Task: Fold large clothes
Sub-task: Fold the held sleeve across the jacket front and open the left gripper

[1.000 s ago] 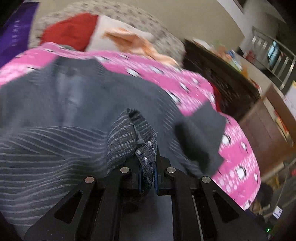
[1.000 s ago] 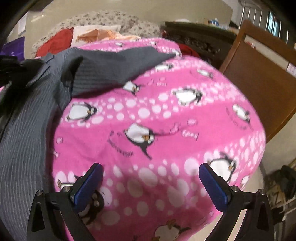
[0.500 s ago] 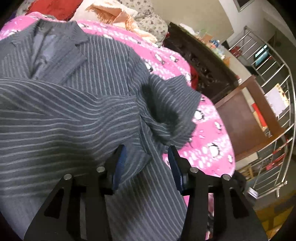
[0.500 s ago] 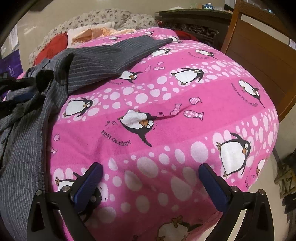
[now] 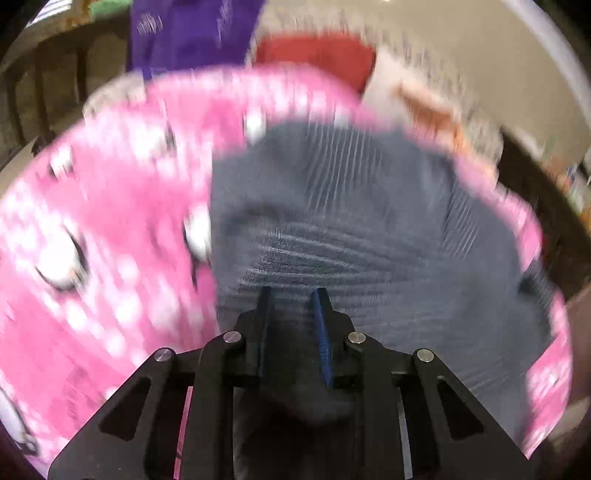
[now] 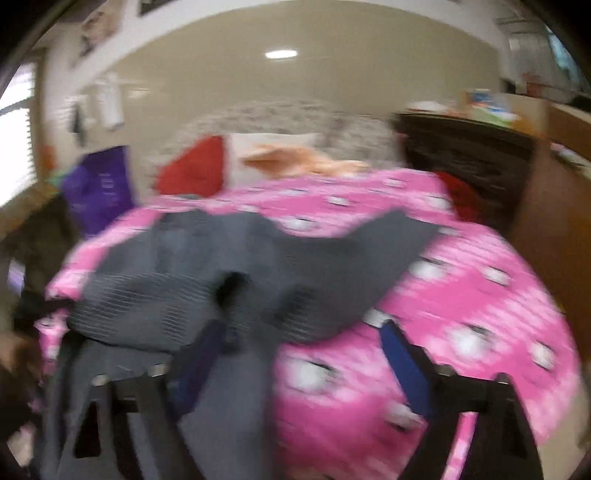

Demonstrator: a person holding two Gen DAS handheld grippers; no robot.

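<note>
— Looking far: seeing a beige wall point(image 6: 369, 85) reflecting a ceiling light point(image 6: 280, 54), and blinds glowing at a window point(image 6: 14, 155) on the left.

— Noticing dark wooden furniture point(image 6: 469, 162) standing far right, a patterned sofa back point(image 6: 280, 118) running along the wall, and pictures point(image 6: 99, 22) hanging upper left.

The grey jacket point(image 5: 351, 229) is matt woven cloth with fine pale pinstripes, its surface softly ribbed where it creases; the pink blanket point(image 5: 110, 229) beneath it looks like fleecy, matt cloth printed in white; the red pillow point(image 6: 192, 171) and purple bag point(image 6: 98, 188) read as plain dull fabric, though blur hides their weave. The left gripper point(image 5: 291, 314) is matt black plastic with small bright metal pins and blue rubbery pads; the dark cabinet point(image 6: 469, 151) looks like polished wood.
</note>
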